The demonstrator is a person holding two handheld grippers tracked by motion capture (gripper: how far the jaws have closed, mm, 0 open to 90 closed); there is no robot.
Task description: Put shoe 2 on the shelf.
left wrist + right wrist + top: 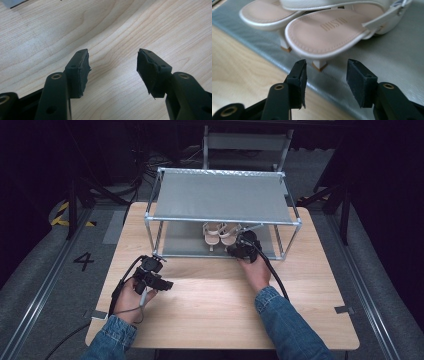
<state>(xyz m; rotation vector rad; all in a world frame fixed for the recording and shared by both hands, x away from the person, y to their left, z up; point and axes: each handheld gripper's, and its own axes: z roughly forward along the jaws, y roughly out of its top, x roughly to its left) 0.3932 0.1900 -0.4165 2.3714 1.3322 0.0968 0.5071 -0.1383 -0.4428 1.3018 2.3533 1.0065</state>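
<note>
Right gripper [325,75]: jaws parted, nothing between the pads; it sits at the front edge of the rack's lower shelf, just short of the sandals, and in the high view [243,245] a hand holds it from behind.
Left gripper [112,68]: jaws spread wide and empty, over bare wood; in the high view [152,276] it rests low near the left front of the bench, well apart from the rack.
Sandals [220,234]: a pale pair standing side by side on the lower shelf, heels toward the person.
Near sandal [329,31]: its heel end faces the right gripper; its block heel [320,65] stands on the grey shelf, just beyond the gap between the jaws, untouched by either pad.
Far sandal [262,12]: beside the near one, overlapping it in the right gripper view; whether they touch I cannot tell.
Rack [225,222]: metal frame with two grey fabric shelves, set at the far half of the bench; the upper shelf is bare.
Lower shelf [387,55]: grey fabric, carrying both sandals near its front edge.
Bench [210,310]: light wood.
</note>
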